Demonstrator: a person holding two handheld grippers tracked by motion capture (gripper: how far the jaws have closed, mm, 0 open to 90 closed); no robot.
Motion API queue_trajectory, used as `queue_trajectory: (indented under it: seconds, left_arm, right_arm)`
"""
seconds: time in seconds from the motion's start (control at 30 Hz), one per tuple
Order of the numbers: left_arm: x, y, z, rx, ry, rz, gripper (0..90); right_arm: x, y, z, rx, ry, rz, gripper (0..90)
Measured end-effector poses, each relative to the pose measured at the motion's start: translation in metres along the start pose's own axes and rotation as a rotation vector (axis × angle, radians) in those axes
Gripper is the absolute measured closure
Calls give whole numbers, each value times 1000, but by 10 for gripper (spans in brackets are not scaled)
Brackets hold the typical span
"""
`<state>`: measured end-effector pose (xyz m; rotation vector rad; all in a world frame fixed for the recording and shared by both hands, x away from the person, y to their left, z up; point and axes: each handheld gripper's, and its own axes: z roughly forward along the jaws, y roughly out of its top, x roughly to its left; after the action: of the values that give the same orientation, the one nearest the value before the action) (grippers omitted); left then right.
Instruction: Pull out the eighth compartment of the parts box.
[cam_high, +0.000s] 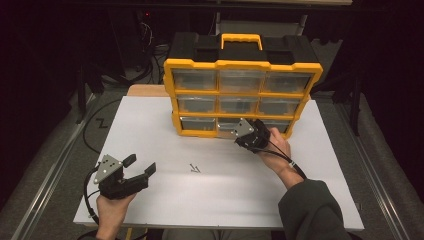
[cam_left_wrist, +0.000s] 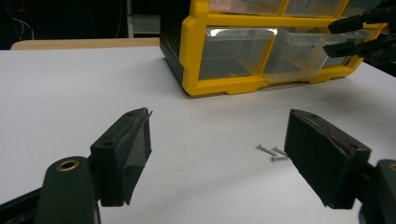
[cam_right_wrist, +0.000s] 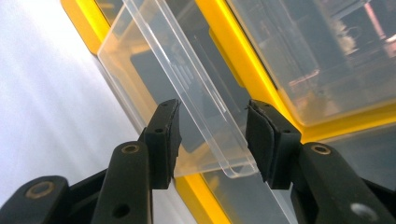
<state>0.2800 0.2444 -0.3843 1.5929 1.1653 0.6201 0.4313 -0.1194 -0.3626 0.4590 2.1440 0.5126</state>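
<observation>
organizer (cam_high: 243, 64): yellow frame, black top | drawers (cam_left_wrist: 236, 51): clear | table (cam_high: 150, 130): white | screws (cam_left_wrist: 272, 152): silver

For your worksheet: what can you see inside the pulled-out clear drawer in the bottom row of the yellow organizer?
Through the pulled-out drawer, its clear walls show nothing lying inside; the yellow organizer shows behind it. The right tool has open jaws around the drawer's front lip, and covers part of it.

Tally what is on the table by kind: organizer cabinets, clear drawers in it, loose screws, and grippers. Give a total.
Yellow-and-black organizer cabinet: 1
Clear drawers in its front, three rows of three: 9
Loose screws on the white table: 3
Grippers, left gripper and right gripper: 2
Total: 15
</observation>
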Motion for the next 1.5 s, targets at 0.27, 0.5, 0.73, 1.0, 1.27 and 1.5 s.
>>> queue_trajectory:
  seconds: [0.27, 0.5, 0.73, 1.0, 1.27, 1.5]
  left_arm:
    - [-1, 0, 0, 0, -4, 2, 231]
    - [-1, 0, 1, 4, -7, 3, 231]
    - [0, 0, 1, 3, -11, -3, 231]
    - [0, 0, 0, 2, -17, -7, 229]
    - [0, 0, 0, 5, -17, -7, 229]
    - [1, 0, 1, 3, -6, -12, 223]
  right_arm:
    - [-8, -1, 7, -11, 55, 66, 565]
    - [-10, -2, 7, -7, 70, 69, 581]
    - [-11, -4, 3, -16, 99, 71, 585]
    - [-8, -6, -4, -18, 116, 82, 590]
    - [-7, -7, -9, -28, 140, 79, 591]
    - [-3, -12, -19, -32, 167, 83, 594]
